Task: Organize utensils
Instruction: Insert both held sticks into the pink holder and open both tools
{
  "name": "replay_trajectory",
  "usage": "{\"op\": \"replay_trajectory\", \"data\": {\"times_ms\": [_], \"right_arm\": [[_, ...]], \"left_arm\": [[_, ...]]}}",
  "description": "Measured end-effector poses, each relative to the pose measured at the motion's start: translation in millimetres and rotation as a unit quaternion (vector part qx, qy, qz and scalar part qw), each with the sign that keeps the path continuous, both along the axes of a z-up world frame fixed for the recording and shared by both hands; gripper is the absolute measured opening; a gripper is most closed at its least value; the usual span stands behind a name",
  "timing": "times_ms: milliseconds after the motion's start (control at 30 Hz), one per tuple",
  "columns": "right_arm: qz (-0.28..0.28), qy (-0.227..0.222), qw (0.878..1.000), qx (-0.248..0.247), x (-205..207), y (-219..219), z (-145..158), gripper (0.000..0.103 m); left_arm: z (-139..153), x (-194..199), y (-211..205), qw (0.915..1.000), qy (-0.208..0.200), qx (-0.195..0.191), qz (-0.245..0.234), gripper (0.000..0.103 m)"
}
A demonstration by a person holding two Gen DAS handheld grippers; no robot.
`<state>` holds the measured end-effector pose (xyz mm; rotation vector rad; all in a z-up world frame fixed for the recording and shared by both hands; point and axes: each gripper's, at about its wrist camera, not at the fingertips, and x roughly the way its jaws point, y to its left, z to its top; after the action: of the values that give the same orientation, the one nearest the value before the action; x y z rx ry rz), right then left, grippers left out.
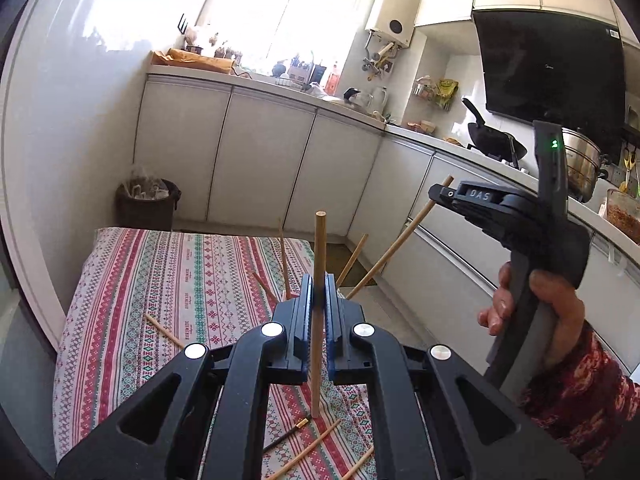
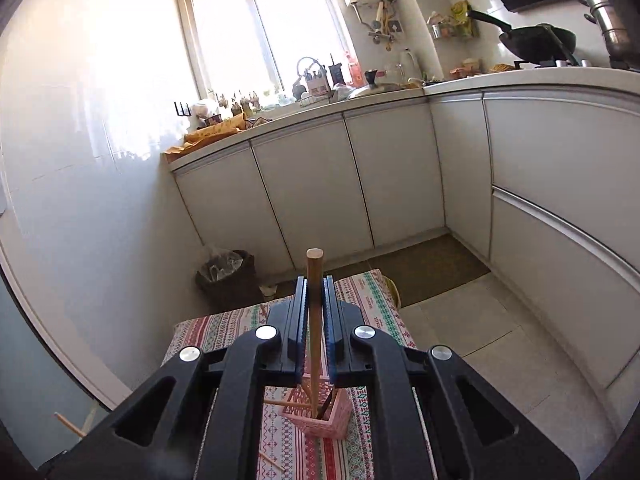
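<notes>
Each hand is mid-delivery: the left tongs (image 1: 319,304) clamp one upright chopstick (image 1: 319,264), and the right tongs (image 2: 315,304) clamp another chopstick (image 2: 314,280) above the pink holder (image 2: 320,416) on the counter (image 2: 368,296). Next, I judge, lower its tip into the holder. Loose chopsticks (image 1: 162,330) lie partly hidden behind the tongs' frames.

I count two black two-finger grippers (image 1: 319,300), each clamping one wooden chopstick (image 1: 319,264), and one pink woven holder (image 2: 320,414).

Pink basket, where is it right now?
In the right wrist view the pink basket stands on the striped tablecloth, bottom centre, directly beneath the right gripper holding a chopstick.
</notes>
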<state>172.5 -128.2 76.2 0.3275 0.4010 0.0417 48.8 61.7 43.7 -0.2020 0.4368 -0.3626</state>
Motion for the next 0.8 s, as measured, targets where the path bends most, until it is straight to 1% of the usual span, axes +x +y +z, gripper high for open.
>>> {"op": "replay_trajectory", "data": {"times_ms": [200, 300, 333, 367, 433, 533, 633, 700, 767, 800], "right_arm": [[0.009, 0.020, 1.000, -0.015, 29.7, 14.0, -43.8, 0.008], [0.010, 0.028, 0.999, -0.013, 31.4, 15.6, -51.4, 0.009], [0.010, 0.027, 1.000, -0.006, 29.0, 13.1, -50.9, 0.012], [0.010, 0.025, 1.000, 0.003, 26.3, 10.0, -49.1, 0.023], [0.005, 0.018, 1.000, 0.012, 20.1, 4.3, -43.9, 0.039], [-0.005, 0.022, 0.999, 0.031, 7.5, -8.5, -41.2, 0.039], [-0.013, 0.043, 0.998, 0.054, -7.3, -23.4, -51.4, 0.039], [-0.017, 0.063, 0.996, 0.063, -18.0, -31.9, -65.0, 0.042], [-0.027, 0.080, 0.994, 0.069, -28.2, -39.5, -81.3, 0.050], [-0.031, 0.089, 0.993, 0.071, -31.9, -42.3, -89.5, 0.052]], "left_arm": [[-0.5, 6.6, 8.5, 0.9999, 0.002, 0.000, 0.013, 0.005], [5.5, 13.0, 7.5, 0.9998, -0.010, -0.001, 0.019, 0.005], [7.1, 15.6, 6.6, 0.9997, -0.014, -0.005, 0.019, 0.005], [8.6, 19.1, 5.5, 0.9997, -0.015, -0.008, 0.018, 0.005], [10.8, 26.4, 1.0, 0.9996, -0.017, -0.009, 0.020, 0.005], [18.1, 36.3, -7.6, 0.9992, -0.031, -0.004, 0.026, 0.005], [28.2, 49.1, -19.1, 0.9982, -0.049, 0.003, 0.033, 0.005], [34.6, 57.6, -27.8, 0.9972, -0.064, 0.006, 0.038, 0.005], [38.8, 67.9, -37.9, 0.9964, -0.074, 0.013, 0.039, 0.005], [39.3, 73.1, -42.8, 0.9962, -0.076, 0.019, 0.039, 0.005]]}}
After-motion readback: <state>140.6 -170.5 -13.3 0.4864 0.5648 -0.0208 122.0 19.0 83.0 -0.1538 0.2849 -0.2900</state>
